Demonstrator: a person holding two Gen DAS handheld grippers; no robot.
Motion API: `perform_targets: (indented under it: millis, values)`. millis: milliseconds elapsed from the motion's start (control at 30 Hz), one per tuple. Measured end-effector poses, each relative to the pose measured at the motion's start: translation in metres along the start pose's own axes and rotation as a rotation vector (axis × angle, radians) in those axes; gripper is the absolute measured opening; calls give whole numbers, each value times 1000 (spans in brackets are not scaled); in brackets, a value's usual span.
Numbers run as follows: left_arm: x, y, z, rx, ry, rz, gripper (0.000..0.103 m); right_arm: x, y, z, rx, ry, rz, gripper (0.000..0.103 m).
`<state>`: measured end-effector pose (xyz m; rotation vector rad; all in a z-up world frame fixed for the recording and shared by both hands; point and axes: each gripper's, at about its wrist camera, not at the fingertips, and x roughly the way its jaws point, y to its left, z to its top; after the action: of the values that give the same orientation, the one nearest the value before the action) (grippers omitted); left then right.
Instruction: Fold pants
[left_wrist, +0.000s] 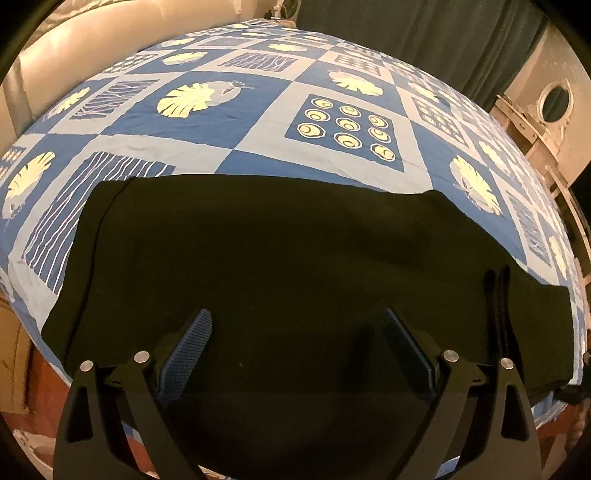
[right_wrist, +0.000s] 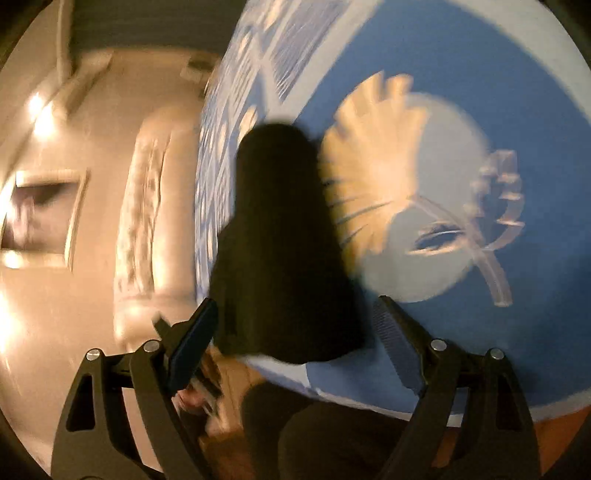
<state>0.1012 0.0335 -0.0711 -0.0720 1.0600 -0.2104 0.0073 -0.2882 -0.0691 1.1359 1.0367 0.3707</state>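
Observation:
Black pants (left_wrist: 280, 258) lie flat and folded lengthwise across the near part of a bed with a blue patterned sheet (left_wrist: 258, 103). A black drawstring (left_wrist: 496, 314) lies on them at the right. My left gripper (left_wrist: 297, 325) is open, its fingers spread just above the pants' near edge. The right wrist view is tilted and blurred by motion. There the pants (right_wrist: 277, 240) stretch away as a dark strip along the bed's edge. My right gripper (right_wrist: 295, 317) is open, its fingers on either side of the pants' near end, holding nothing.
A cream padded headboard (left_wrist: 74, 44) stands at the far left. A dark curtain (left_wrist: 424, 37) hangs behind the bed. A white frame with a round opening (left_wrist: 554, 103) stands at the right. The reddish bed base (left_wrist: 44, 387) and floor show below the sheet's near edge.

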Motion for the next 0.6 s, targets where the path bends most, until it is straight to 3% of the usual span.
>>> perform_targets:
  millis: [67,133,200,233,333,467,500,600]
  values:
    - [0,0,0,4,0,2,92,5,3,-1,-35,8,-21,80]
    - [0,0,0,3,0,3,92,4,-5,0,-10,2,-24,45]
    - [1,-1,0,7,1,5,92,-3,-16,-7,-2,3,-39,29]
    - [0,-1,-1,10,1,5,92,-5,-19,-9,-15,7,-61,26]
    - [1,-2,-2,24,2,13,92,-3,-19,-11,-55,10,-78,25]
    - [1,-2,-1,24,2,14,92,-6,-22,-6,-29,26,13,34]
    - [1,-2,-1,24,2,13,92,-10,-21,-4,-30,23,15,41]
    - [2,-2,-1,21,3,12,92,-32,-8,11,-70,-53,-3,79]
